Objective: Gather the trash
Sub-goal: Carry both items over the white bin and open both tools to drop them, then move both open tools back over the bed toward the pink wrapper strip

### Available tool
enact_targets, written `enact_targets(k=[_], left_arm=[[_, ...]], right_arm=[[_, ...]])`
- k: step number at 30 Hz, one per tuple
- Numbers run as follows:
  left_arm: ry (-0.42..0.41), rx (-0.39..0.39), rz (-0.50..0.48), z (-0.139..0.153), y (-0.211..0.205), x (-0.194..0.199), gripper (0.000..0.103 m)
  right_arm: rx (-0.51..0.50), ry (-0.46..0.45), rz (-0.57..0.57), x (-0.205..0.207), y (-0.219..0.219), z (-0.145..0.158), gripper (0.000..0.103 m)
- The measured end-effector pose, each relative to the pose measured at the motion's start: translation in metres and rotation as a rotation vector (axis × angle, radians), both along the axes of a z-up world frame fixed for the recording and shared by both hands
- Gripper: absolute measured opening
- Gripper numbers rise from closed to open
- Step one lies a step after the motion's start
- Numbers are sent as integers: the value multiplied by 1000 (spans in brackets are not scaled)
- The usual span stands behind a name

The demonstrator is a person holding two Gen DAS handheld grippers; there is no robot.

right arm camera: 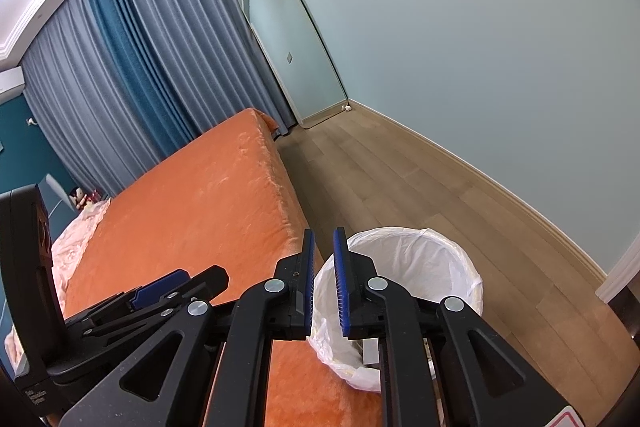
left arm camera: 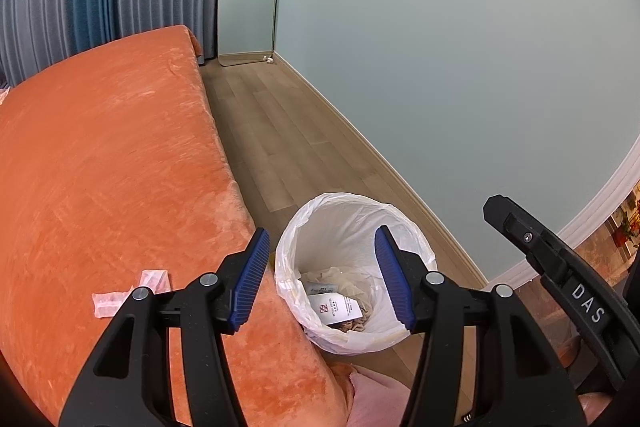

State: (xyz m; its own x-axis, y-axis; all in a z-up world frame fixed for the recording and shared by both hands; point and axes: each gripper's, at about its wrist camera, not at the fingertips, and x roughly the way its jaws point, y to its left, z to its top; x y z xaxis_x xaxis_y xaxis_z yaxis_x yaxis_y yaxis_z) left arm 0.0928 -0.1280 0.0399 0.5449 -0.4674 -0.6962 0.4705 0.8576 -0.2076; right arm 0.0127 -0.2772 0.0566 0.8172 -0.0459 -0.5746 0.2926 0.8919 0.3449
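A white-lined trash bin (left arm camera: pixel 348 215) stands on the wood floor against the corner of the orange bed (left arm camera: pixel 120 147). Inside it lie a white card with a red logo (left arm camera: pixel 340 309) and crumpled paper. Two pale pink wrappers (left arm camera: pixel 154 279) (left arm camera: pixel 108 303) lie on the bed near that corner. My left gripper (left arm camera: pixel 322 231) hovers over the bin's left rim, open and empty. My right gripper (right arm camera: pixel 325 231) hangs above the bin (right arm camera: pixel 420 259) at the bed edge, jaws only slightly apart, nothing between them. The right tool's black body (left arm camera: pixel 560 267) shows at the right of the left wrist view.
A tall mirror (right arm camera: pixel 296 51) leans on the pale green wall in the far corner. Blue curtains (right arm camera: pixel 120 67) hang behind the bed (right arm camera: pixel 200 195). A strip of wood floor (right arm camera: pixel 400 179) runs between bed and wall. Pink bedding (right arm camera: pixel 76 239) lies on the bed's left.
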Motion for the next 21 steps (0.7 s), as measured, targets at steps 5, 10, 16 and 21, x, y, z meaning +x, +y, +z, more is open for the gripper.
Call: enact_targets(k=[5,10,16,21], left_arm=[[3,-7,18,0,11,1,52],[7,-14,45,-1,25,2,57],[26,-16,88,-9,50,6,62],[50,-16,141,-21,79,11,66]], right_arm=[[-8,10,21,6,9,0,12],[-18,21,44,12,20,-3,16],[-28,28,64,18,36,-7,27],[-39,50,101,27,57,-14,31]])
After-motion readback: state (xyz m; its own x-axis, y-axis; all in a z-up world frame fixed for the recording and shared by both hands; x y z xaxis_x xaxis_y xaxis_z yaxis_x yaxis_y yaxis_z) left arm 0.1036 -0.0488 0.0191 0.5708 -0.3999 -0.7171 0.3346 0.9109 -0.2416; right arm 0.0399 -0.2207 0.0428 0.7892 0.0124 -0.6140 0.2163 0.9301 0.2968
